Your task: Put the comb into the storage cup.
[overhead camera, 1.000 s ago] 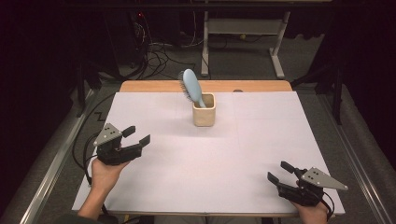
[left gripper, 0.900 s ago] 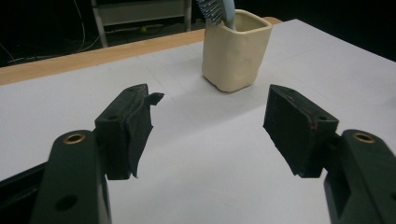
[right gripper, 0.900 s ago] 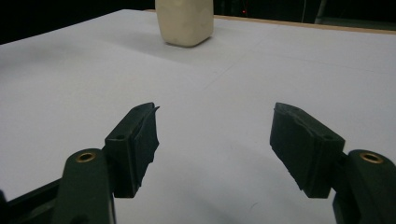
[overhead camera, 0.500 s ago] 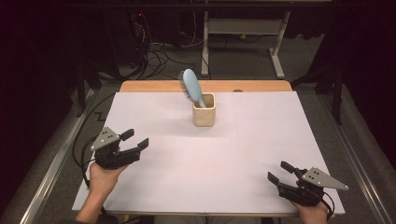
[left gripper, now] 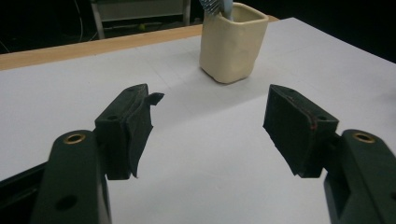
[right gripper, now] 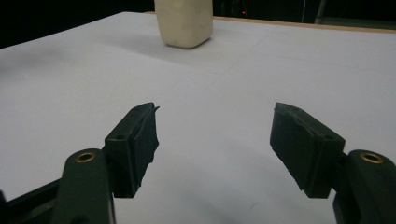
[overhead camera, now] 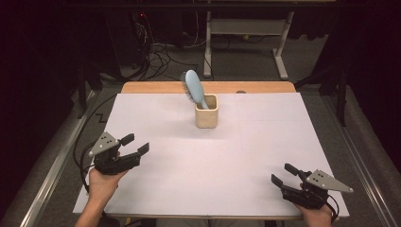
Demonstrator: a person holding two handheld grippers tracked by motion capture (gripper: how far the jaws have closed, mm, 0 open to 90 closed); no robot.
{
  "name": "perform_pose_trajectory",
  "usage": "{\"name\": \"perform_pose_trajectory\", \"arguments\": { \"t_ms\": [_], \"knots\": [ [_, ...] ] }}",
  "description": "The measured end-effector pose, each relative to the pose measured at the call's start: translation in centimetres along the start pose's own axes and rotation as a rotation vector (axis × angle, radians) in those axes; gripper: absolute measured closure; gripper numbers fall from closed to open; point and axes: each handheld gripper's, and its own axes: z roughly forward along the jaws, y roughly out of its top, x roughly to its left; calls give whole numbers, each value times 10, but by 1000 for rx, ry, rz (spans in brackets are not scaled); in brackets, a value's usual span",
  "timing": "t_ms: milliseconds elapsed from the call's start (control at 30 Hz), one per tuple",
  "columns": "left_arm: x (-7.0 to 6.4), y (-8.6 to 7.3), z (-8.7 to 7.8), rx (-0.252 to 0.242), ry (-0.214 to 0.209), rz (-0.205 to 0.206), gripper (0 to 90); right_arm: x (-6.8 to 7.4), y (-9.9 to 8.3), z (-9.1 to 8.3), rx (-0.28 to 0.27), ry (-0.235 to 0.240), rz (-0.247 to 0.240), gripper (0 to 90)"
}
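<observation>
A cream square cup (overhead camera: 206, 111) stands near the table's far middle, and a light blue hairbrush (overhead camera: 193, 88) leans out of it toward the left, bristles facing left. My left gripper (overhead camera: 135, 144) hovers open at the table's left side, jaws pointing toward the cup (left gripper: 232, 41), nothing between them. At the front right corner my right gripper (overhead camera: 284, 173) is open and empty, low over the white sheet, with the cup (right gripper: 185, 21) far ahead of it.
A white sheet (overhead camera: 246, 156) covers most of the table; a strip of bare wood (overhead camera: 156, 88) shows along the far edge. Beyond the table are cables on the floor (overhead camera: 163, 54) and a white desk frame (overhead camera: 246, 33).
My left gripper has drawn back toward the person and slightly left, still open. The right gripper, cup and brush have not moved.
</observation>
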Motion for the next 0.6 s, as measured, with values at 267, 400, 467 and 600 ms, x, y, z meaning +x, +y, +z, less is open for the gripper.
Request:
{"name": "perform_pose_trajectory", "arguments": {
  "t_ms": [267, 400, 467, 600],
  "knots": [
    [-1, -8, -2, 5, 2, -6, 328, 0, 0, 0, -2, 3, 0, 322],
    [-1, -11, -4, 6, 3, -9, 328, 0, 0, 0, -1, 5, -1, 322],
    [0, -12, -4, 7, 5, -9, 328, 0, 0, 0, -1, 3, -1, 322],
    [0, -15, -4, 10, 7, -16, 328, 0, 0, 0, -1, 1, -2, 322]
  ]
}}
